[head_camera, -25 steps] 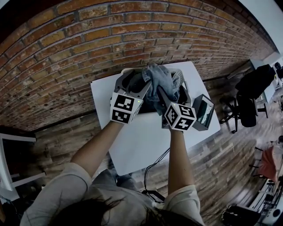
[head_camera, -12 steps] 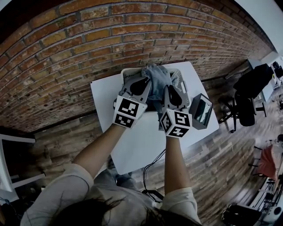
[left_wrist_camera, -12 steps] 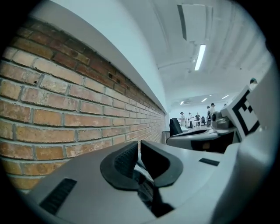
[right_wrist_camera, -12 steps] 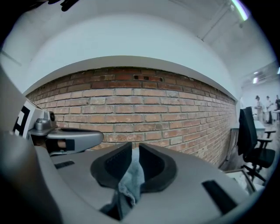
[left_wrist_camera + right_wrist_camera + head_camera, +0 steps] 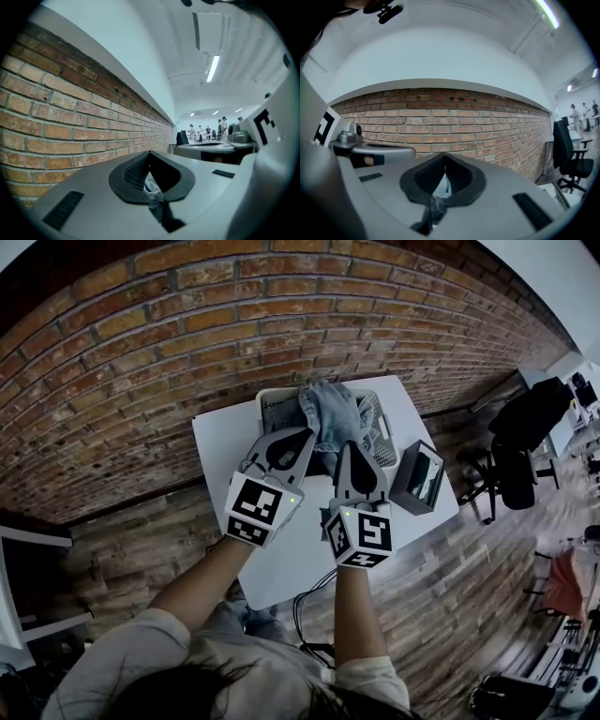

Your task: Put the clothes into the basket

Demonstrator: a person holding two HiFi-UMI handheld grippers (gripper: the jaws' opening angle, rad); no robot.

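A blue-grey garment (image 5: 336, 413) is heaped on the pale basket (image 5: 382, 420) at the back of the white table (image 5: 217, 442). My left gripper (image 5: 308, 435) meets the garment's near left edge and is shut on a pinch of its cloth. In the left gripper view a fold of cloth (image 5: 151, 187) is caught between the black pads of the left gripper (image 5: 150, 159). My right gripper (image 5: 349, 447) is shut on the garment's near edge. The right gripper view shows cloth (image 5: 439, 190) pinched in the right gripper (image 5: 443, 159).
A brick wall (image 5: 169, 352) runs right behind the table. A dark open box (image 5: 419, 479) stands on the table's right end beside the basket. A cable (image 5: 314, 601) hangs off the front edge. Office chairs (image 5: 525, 432) stand on the wooden floor to the right.
Both grippers closed on the garment's near edge and drew back from the basket toward me. The marker cubes now sit lower in the head view.
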